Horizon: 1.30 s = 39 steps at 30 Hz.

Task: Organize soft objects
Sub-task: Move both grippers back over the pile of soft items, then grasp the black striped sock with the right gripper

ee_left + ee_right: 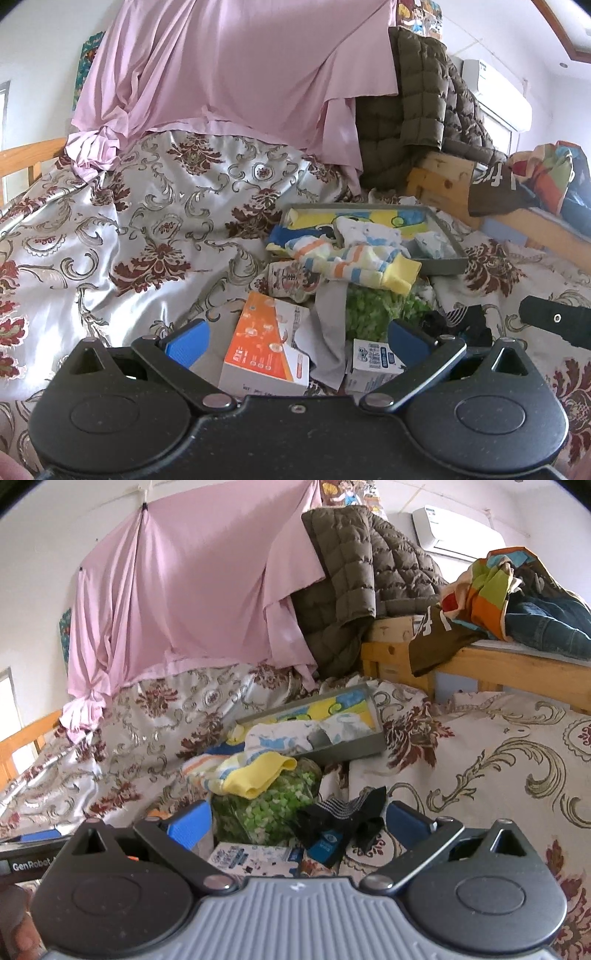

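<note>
A grey tray (445,266) (354,751) lies on the floral bedspread and holds yellow-and-blue cloth and small white garments. Striped yellow socks (365,266) (258,771) spill over its near edge onto a bag of green pieces (373,314) (269,805). A black sock with a blue label (343,819) lies right of the bag. My left gripper (297,341) is open above an orange-and-white box (264,350) and a grey cloth (330,332). My right gripper (297,821) is open just before the black sock and the green bag, holding nothing.
A small white carton (373,363) lies near the left gripper's right finger. A pink sheet (221,66) hangs behind the bed, with an olive quilted jacket (354,579) beside it. A wooden bed frame (480,664) carries piled clothes at right. The other gripper's black edge (554,325) shows at right.
</note>
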{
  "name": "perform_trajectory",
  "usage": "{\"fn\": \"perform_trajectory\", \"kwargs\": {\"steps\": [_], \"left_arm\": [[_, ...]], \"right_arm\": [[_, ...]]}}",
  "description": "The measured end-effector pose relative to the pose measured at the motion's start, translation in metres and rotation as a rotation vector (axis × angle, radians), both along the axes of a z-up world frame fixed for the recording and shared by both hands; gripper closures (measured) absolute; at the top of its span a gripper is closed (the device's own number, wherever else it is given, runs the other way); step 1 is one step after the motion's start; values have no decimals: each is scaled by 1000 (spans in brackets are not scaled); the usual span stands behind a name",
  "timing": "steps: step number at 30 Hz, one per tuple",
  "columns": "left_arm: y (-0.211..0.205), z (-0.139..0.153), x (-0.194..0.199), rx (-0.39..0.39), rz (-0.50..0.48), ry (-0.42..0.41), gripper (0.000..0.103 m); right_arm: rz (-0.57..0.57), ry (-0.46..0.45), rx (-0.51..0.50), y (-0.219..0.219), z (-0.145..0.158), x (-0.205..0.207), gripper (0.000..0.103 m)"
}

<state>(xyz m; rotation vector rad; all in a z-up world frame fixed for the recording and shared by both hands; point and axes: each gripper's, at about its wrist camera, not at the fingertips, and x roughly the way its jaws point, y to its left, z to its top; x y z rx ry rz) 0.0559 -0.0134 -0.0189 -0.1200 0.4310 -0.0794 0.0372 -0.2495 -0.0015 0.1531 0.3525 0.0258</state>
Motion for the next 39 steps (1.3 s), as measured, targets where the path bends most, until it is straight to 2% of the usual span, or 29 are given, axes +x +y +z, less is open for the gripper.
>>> {"fn": "perform_trajectory", "kwargs": {"steps": [6, 14, 39], "left_arm": [[-2, -5, 2, 13, 4, 22, 1], [-1, -10, 4, 16, 21, 53, 1], [-3, -18, 14, 14, 43, 82, 1]], "right_arm": [[-1, 70, -17, 3, -8, 10, 0], [14, 82, -23, 5, -11, 11, 0], [50, 134, -21, 10, -19, 25, 0]]}}
